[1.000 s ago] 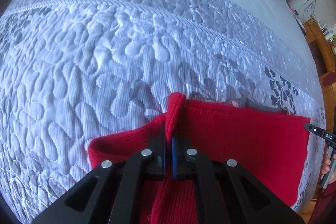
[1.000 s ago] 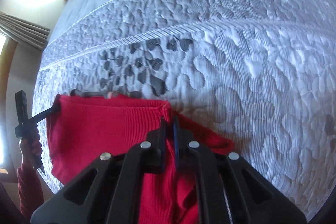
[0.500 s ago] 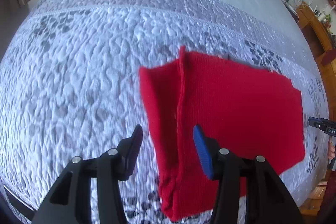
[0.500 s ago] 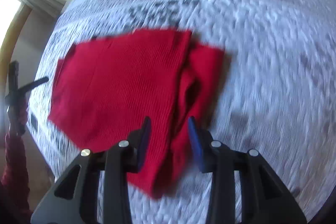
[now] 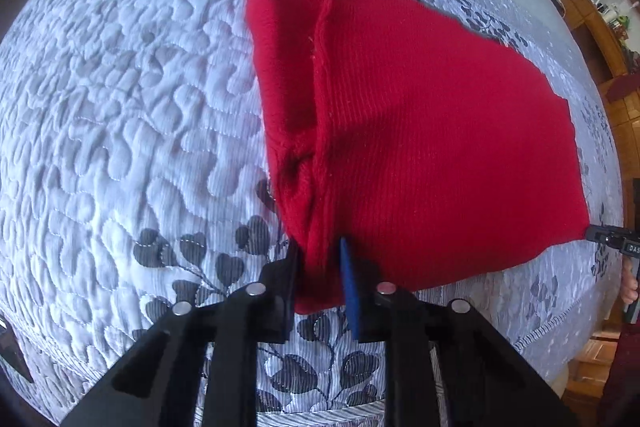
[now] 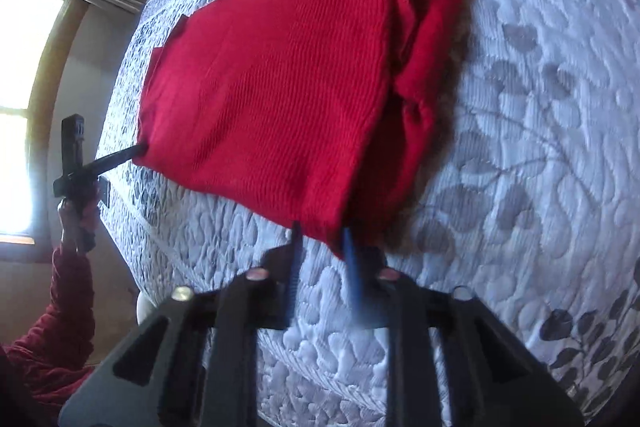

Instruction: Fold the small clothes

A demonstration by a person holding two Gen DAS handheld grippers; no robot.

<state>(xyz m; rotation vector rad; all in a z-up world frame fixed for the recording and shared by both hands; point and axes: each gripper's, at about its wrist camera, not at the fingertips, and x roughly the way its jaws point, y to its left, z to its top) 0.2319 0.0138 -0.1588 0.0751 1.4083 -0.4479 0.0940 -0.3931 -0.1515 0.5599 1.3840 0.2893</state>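
Note:
A red knitted garment (image 5: 420, 127) lies folded on the quilted bed, with a raised seam down its left side and a bunched sleeve part under its right edge (image 6: 424, 39). In the left wrist view my left gripper (image 5: 318, 251) is at the near left corner; its jaws are closing, and the cloth fills the gap between the pads. The right wrist view shows that gripper's tip (image 6: 138, 149) on the same corner. My right gripper (image 6: 320, 231) has the near right corner between its fingers, and its tip (image 5: 590, 233) meets the cloth there.
A white quilt with grey leaf prints (image 5: 120, 107) covers the bed, whose edge runs just below both grippers. Wooden furniture (image 5: 600, 27) stands to the right. On the left are a window with a curtain (image 6: 24, 67) and a person's red sleeve (image 6: 60, 327).
Both grippers let go of the garment's far edge, opened, and drew back across it toward the near edge. Their jaws have since closed in around the two near corners.

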